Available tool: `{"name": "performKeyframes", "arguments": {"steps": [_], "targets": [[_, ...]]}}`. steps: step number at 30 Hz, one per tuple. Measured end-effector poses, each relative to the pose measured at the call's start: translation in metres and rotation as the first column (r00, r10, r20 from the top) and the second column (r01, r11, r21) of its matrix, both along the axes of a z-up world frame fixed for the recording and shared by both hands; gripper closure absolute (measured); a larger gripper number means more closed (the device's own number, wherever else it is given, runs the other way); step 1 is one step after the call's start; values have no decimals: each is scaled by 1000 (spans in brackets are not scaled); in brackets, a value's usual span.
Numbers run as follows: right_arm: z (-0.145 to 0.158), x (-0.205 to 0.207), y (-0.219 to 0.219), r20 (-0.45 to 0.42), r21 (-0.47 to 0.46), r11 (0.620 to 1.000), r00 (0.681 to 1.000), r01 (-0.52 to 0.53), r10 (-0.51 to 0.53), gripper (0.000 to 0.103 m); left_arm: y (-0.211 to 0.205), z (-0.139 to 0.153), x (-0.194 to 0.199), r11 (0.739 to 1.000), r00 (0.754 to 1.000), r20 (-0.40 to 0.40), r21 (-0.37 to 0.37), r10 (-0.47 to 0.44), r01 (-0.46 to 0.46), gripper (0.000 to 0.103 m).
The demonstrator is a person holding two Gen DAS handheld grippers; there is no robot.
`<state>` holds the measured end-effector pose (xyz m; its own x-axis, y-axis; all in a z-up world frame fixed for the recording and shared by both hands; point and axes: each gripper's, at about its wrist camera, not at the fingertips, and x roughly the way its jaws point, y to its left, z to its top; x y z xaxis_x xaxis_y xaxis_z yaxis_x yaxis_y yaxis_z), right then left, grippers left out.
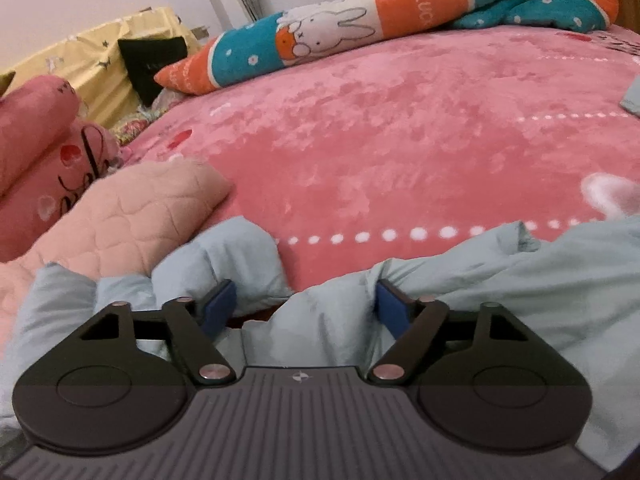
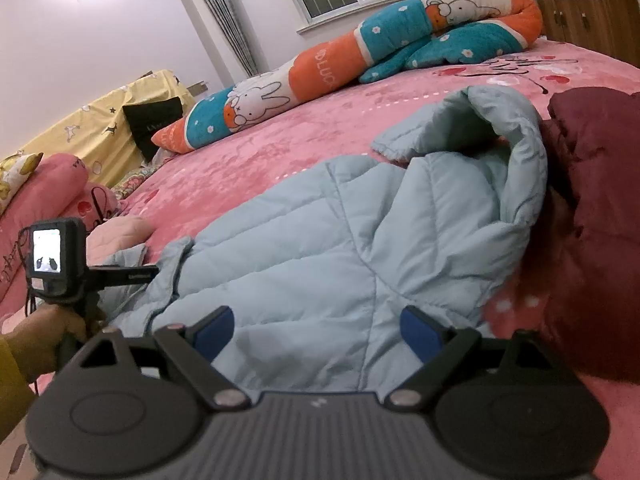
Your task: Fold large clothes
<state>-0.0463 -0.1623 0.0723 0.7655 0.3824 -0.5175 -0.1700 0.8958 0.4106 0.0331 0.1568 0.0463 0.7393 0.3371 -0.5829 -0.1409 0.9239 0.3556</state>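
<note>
Left wrist view: the left gripper (image 1: 302, 306) sits spread wide, its blue-padded fingers (image 1: 219, 304) sunk into rumpled, puffy folds of the pale blue quilted jacket (image 1: 500, 288), cloth bunched between and on both sides of them, nothing clamped. Just beyond the left finger lies a peach quilted cushion (image 1: 132, 216); ahead stretches the plush pink blanket (image 1: 400, 128).

Right wrist view: the right gripper (image 2: 316, 334) also stands released, fingers apart over the jacket's (image 2: 320, 240) smooth stitched panels. The hood (image 2: 504, 132) lies far ahead, against a maroon padded garment (image 2: 600, 220) off the right finger.
</note>
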Motion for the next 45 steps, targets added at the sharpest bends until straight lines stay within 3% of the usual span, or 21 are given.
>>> {"name": "performKeyframes", "arguments": {"steps": [10, 13, 18, 22, 26, 31, 37, 45], "targets": [[17, -1, -13, 73, -3, 999, 997, 33, -33, 13, -37, 55, -74, 981, 989, 147, -189, -15, 43, 12], [19, 2, -19, 72, 6, 999, 997, 33, -33, 13, -47, 57, -97, 954, 987, 160, -292, -15, 62, 11], [29, 4, -30, 82, -15, 997, 994, 72, -71, 13, -68, 51, -115, 931, 984, 172, -347, -55, 112, 11], [49, 4, -38, 136, -104, 984, 982, 142, -127, 11, -80, 48, -117, 919, 980, 173, -362, -102, 159, 8], [59, 14, -36, 138, -159, 979, 984, 130, -108, 11, -85, 39, -120, 900, 975, 177, -391, -133, 194, 5], [63, 56, -11, 62, -159, 987, 998, -16, 26, 11, -80, 25, -117, 872, 979, 137, -446, -153, 199, 5], [58, 133, 13, -25, -162, 978, 991, -130, 128, 11, -75, 18, -118, 848, 979, 122, -491, -163, 203, 4], [32, 210, 3, -258, -66, 978, 950, -200, 177, 10, -75, 14, -123, 831, 978, 114, -516, -174, 208, 4]]}}
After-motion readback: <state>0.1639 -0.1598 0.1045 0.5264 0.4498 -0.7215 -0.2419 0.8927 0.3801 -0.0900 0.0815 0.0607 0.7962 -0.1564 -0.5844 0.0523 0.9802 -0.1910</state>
